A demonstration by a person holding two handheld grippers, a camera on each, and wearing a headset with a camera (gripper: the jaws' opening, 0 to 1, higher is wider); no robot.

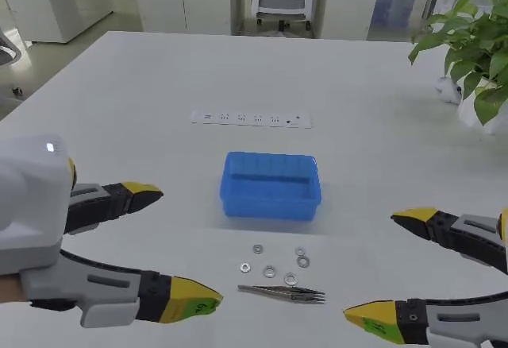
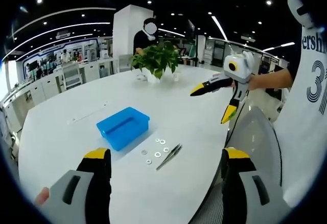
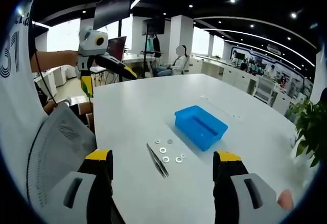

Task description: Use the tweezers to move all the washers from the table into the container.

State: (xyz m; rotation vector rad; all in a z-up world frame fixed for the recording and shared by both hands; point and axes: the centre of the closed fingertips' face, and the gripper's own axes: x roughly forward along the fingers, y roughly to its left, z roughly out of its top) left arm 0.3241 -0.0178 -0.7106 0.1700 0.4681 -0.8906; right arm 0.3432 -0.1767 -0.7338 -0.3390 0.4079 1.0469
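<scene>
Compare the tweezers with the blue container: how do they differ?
The container is a blue open-topped box; the tweezers are thin grey metal. The container is far bulkier than the tweezers. The container sits beyond the washers, the tweezers on their near side. Both rest on the white table.

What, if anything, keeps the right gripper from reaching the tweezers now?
Probably nothing, so yes, it looks able. The right gripper, jaws open, hovers beside the tweezers, which lie flat on the table next to the washers.
</scene>
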